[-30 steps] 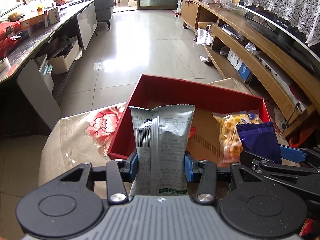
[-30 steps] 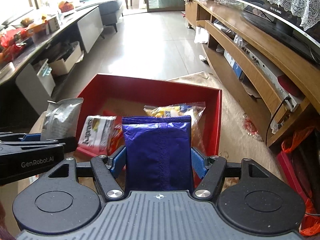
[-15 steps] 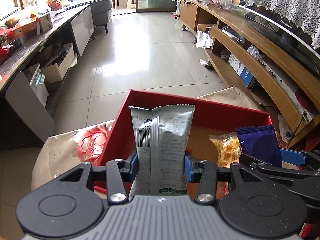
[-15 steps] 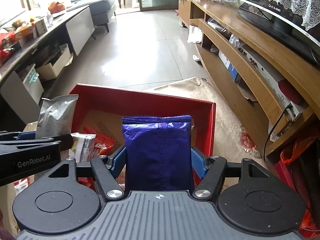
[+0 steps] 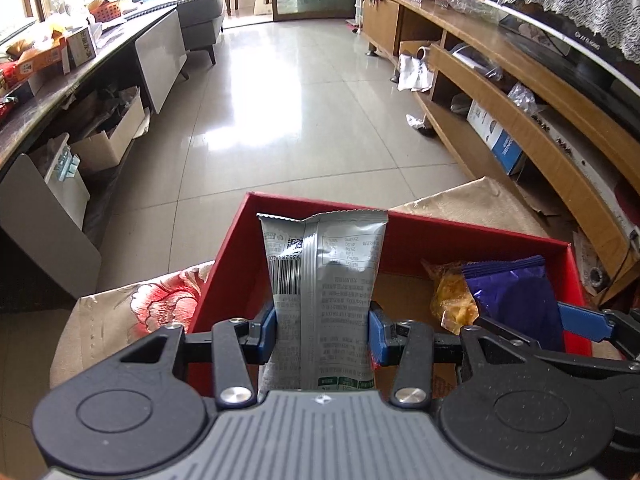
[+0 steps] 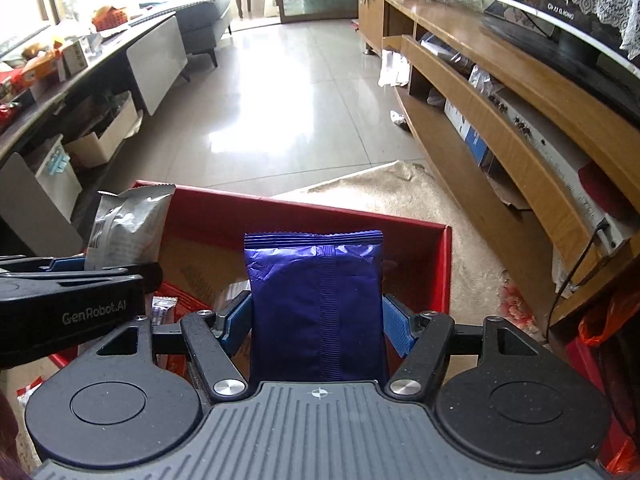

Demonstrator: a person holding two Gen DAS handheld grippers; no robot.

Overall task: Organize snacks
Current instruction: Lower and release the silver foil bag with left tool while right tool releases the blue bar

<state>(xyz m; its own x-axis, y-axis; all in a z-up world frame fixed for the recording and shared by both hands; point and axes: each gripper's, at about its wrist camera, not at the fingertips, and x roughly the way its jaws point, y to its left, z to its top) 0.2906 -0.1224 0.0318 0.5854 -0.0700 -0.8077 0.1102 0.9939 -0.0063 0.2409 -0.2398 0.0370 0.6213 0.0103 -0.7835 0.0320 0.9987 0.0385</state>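
My left gripper (image 5: 322, 330) is shut on a silver snack packet (image 5: 324, 280), held upright over the near left part of a red box (image 5: 400, 226). My right gripper (image 6: 316, 322) is shut on a purple snack packet (image 6: 314, 304), upright over the same red box (image 6: 304, 216). In the left wrist view the purple packet (image 5: 516, 300) and the right gripper show at the right, beside a yellow snack bag (image 5: 452, 300) lying in the box. The right wrist view shows the silver packet (image 6: 128, 224) at the left, with small red and white packets (image 6: 164, 306) in the box below.
The box sits on a beige cloth with red flowers (image 5: 160, 308). A wooden TV cabinet (image 5: 520, 120) with cluttered shelves runs along the right. A dark counter (image 5: 60, 80) with boxes runs along the left. Glossy tiled floor (image 5: 300, 100) lies ahead.
Both grippers have moved forward over the box with their packets. The far box wall now sits lower and closer in both views; the grips are unchanged.
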